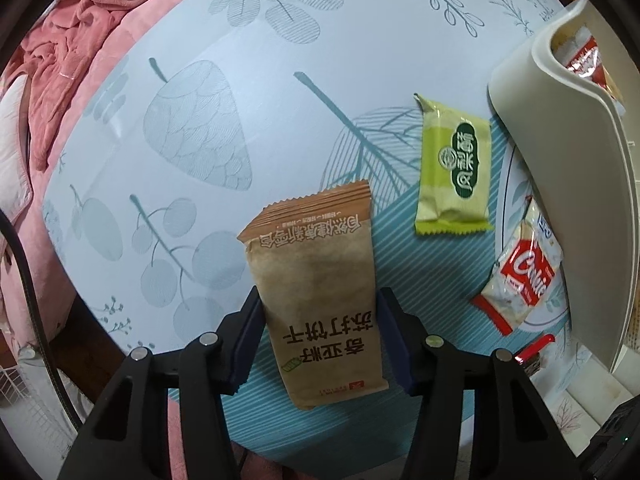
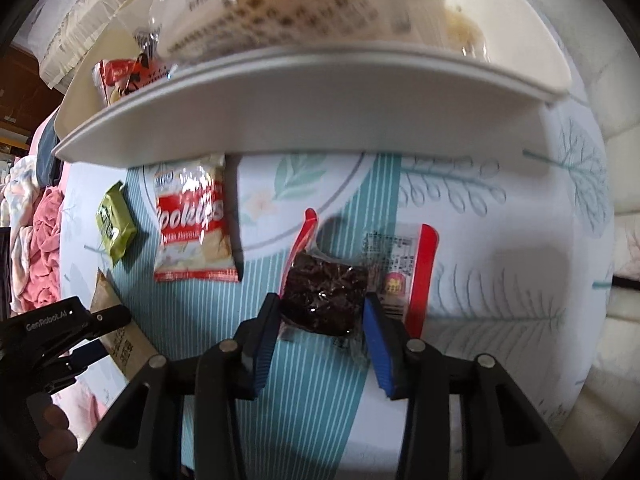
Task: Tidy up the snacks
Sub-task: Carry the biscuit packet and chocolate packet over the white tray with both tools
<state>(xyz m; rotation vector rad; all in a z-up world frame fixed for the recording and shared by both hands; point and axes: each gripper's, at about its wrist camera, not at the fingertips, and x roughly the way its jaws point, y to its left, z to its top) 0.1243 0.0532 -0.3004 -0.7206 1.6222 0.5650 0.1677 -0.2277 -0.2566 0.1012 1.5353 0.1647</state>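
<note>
Two tongs grip: left tongs [image 1: 318, 330] the brown cracker packet [image 1: 316, 292], right tongs [image 2: 320, 320] the dark snack pack [image 2: 324, 298].

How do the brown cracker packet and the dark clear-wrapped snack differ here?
The brown cracker packet is opaque, tall and paper-coloured; the dark snack sits in clear wrap with red ends and looks squarer. The packet lies between the left gripper pads, the snack between the right gripper. Both lie flat on the tablecloth.

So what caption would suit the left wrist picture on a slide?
Left gripper closing on a brown cracker packet, with a green snack and white bin nearby.
</note>
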